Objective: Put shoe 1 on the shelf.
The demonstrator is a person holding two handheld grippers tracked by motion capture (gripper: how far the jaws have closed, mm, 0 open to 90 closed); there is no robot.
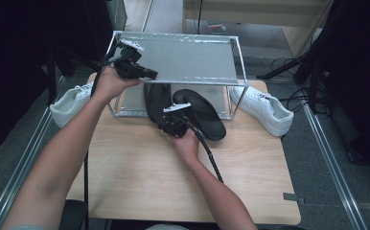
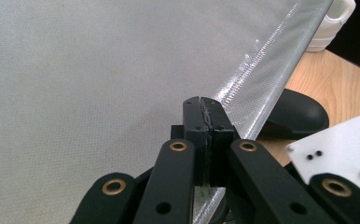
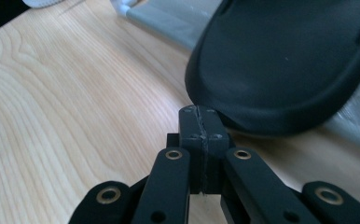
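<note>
Two white sneakers [image 1: 70, 101] [image 1: 264, 109], two black slippers [image 1: 156, 100] [image 1: 203, 114], one shelf rack [image 1: 183, 57]

— What lies on the wooden table [image 1: 140, 167]?

— A grey two-tier metal rack [image 1: 188, 60] at the far edge, with two black slippers [image 1: 200, 112] poking out from its lower shelf.

— And beside it?

— One white sneaker [image 1: 70, 103] at the rack's left end, another white sneaker [image 1: 267, 109] at its right.

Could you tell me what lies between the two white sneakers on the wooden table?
In the high view, the grey metal two-tier rack stands between the left and right white sneakers, with two black slippers on its lower shelf.
</note>
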